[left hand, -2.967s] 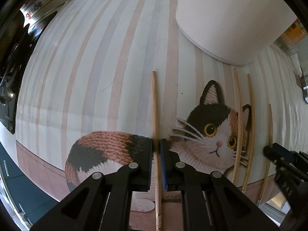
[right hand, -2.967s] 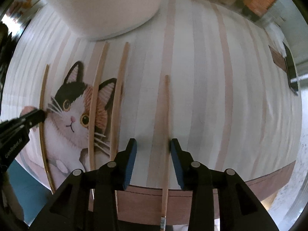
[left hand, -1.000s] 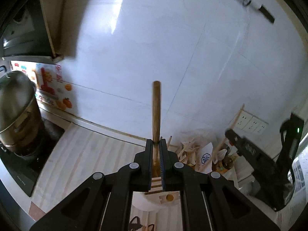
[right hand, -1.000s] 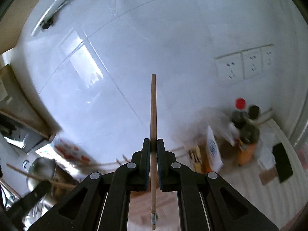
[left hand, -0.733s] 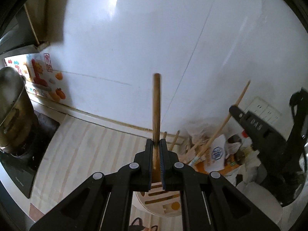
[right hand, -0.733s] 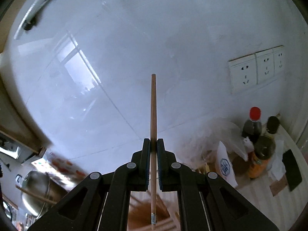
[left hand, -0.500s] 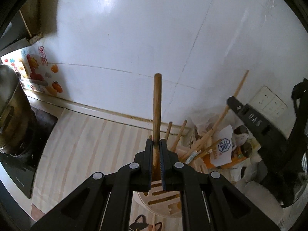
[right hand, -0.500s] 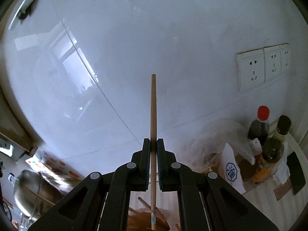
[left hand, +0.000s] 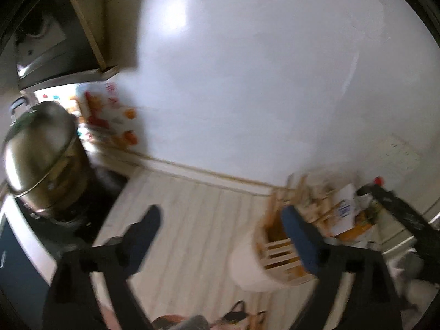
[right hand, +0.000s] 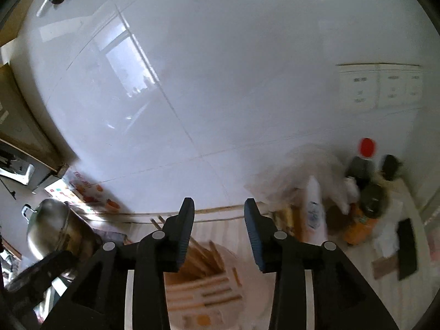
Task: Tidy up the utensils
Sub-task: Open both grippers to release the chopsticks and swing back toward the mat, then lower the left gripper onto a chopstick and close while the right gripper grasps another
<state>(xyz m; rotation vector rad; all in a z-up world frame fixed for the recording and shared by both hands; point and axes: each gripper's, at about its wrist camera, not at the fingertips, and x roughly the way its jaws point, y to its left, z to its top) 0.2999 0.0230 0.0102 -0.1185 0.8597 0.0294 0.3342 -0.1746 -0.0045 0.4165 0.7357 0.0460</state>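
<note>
Left tongs (left hand: 220,220) spread wide, just opened, nothing between pads. Right tongs (right hand: 218,211) partly apart, just opened, also empty. Below them white holder (left hand: 247,269) on striped worktop (left hand: 192,220), chopsticks (right hand: 203,255) standing inside. Steel pot (left hand: 38,159) far left. Bottles (right hand: 363,170) far right by tiled wall (right hand: 220,82).
</note>
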